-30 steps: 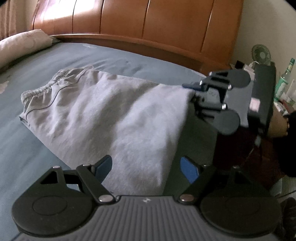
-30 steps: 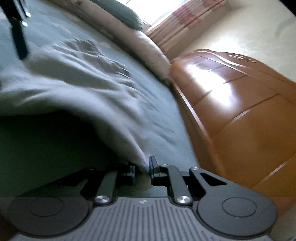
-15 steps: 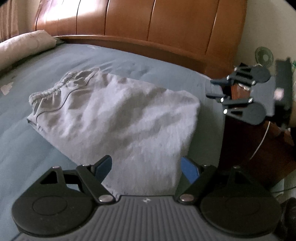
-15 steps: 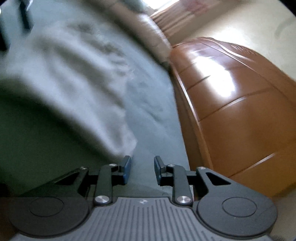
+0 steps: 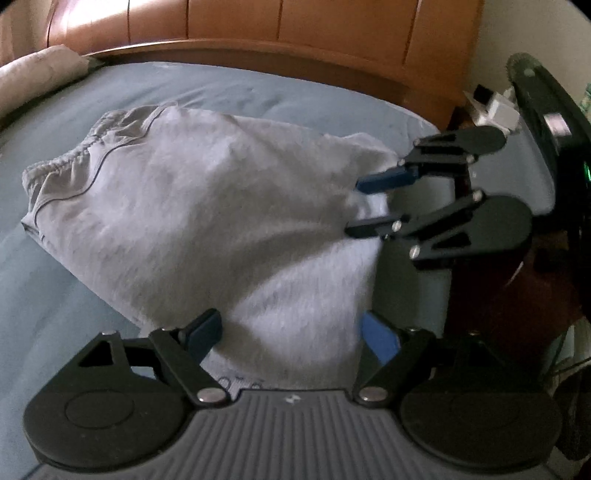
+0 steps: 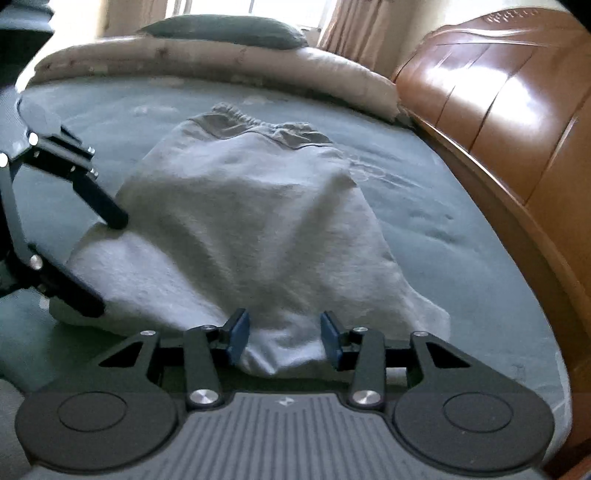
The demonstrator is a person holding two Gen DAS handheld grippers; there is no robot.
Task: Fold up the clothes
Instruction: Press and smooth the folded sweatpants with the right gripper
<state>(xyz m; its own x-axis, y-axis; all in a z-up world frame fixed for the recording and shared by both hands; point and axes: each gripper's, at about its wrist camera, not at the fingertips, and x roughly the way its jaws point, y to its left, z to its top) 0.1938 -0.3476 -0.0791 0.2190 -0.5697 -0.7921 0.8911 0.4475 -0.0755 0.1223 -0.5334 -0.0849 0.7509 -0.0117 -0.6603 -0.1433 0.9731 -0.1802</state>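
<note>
Straddling the near folded edge of the grey sweatpants [image 6: 243,236], our right claw [image 6: 283,334] stood spread with cloth between its fingers; half a second earlier it hung clear of the cloth, so we judged a new grasp was being set for another fold. Our left claw [image 5: 291,334] was likewise spread over the adjoining corner. Beyond both, the pants lay doubled on the blue sheet [image 5: 229,88], waistband farthest. Only the right view showed the pillow [image 6: 221,27] and window; only the left showed the headboard [image 5: 295,22] square on.
</note>
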